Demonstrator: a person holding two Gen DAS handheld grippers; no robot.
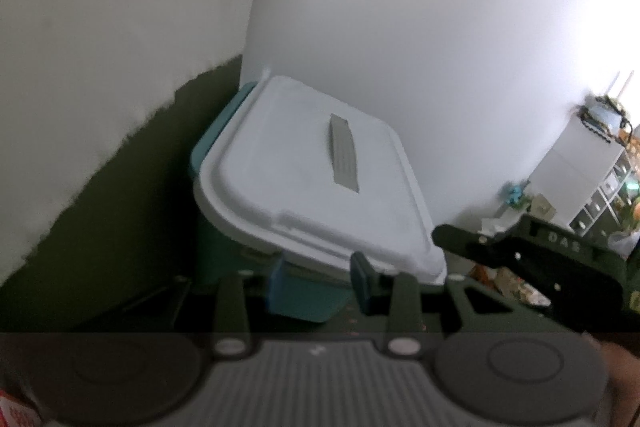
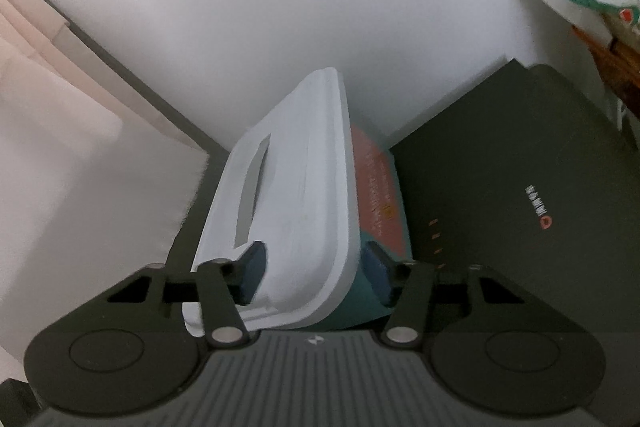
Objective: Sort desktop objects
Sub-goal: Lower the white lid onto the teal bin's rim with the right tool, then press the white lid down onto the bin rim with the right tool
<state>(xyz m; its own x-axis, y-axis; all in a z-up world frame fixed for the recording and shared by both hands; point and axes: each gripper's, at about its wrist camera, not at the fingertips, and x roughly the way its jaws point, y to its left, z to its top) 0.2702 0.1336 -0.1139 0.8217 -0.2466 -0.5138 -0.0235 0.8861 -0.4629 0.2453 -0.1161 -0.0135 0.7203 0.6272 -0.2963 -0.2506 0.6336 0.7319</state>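
White-lidded and teal-bodied, the wet-wipe box (image 2: pixel 288 211) sits between the pads of the right claw (image 2: pixel 316 273), one pad on its lid, the other against its teal side, clamping it. The left claw (image 1: pixel 320 283) pinches the box's teal flap (image 1: pixel 304 297). A black device (image 2: pixel 520 195) lies just beside the box on the dark table (image 1: pixel 132 227) by white walls. Shelves at the far right are blurred.

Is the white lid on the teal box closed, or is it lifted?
Lifted at one side. The white lid tilts above the teal box; in the right wrist view a gap shows pink contents beneath it.
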